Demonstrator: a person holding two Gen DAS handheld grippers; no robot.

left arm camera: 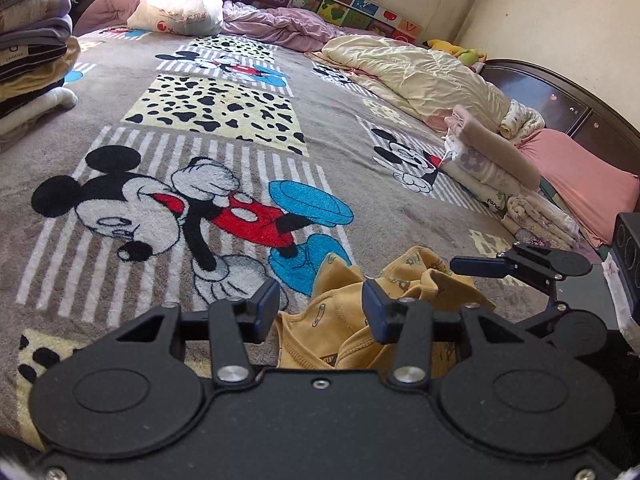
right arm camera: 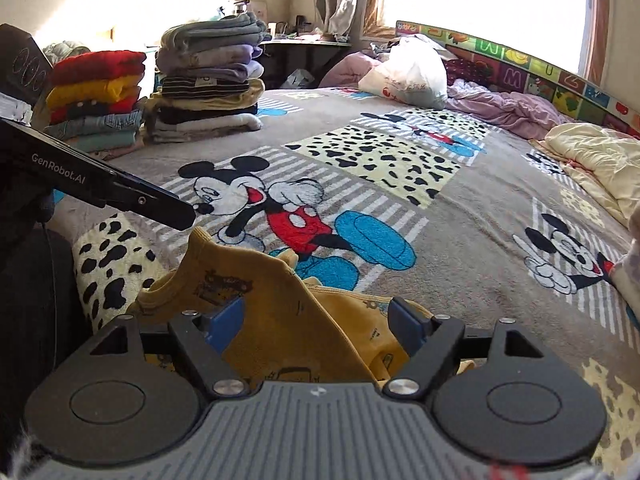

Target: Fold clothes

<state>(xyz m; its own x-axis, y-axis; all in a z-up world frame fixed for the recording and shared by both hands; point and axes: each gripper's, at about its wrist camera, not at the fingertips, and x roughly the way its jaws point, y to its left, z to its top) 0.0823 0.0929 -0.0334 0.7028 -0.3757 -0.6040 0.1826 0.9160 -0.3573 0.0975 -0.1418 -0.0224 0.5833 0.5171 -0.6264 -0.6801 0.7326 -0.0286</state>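
Left wrist view: a crumpled yellow garment (left arm camera: 360,328) lies at the bed's (left arm camera: 360,120) near edge, soft, light, best taken by a hem; the left gripper (left arm camera: 320,312) hangs level over it, fingers wide. Right wrist view: the right gripper (right arm camera: 318,320) straddles a raised fold, fingers wide, empty.

My left gripper (left arm camera: 320,310) is matte black with blue finger pads and silver screws, while my right gripper (right arm camera: 318,320) has a grey ribbed housing, black linkages and blue pads.

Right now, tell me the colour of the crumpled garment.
Mustard yellow garment with small printed motifs; right wrist view shows it best.
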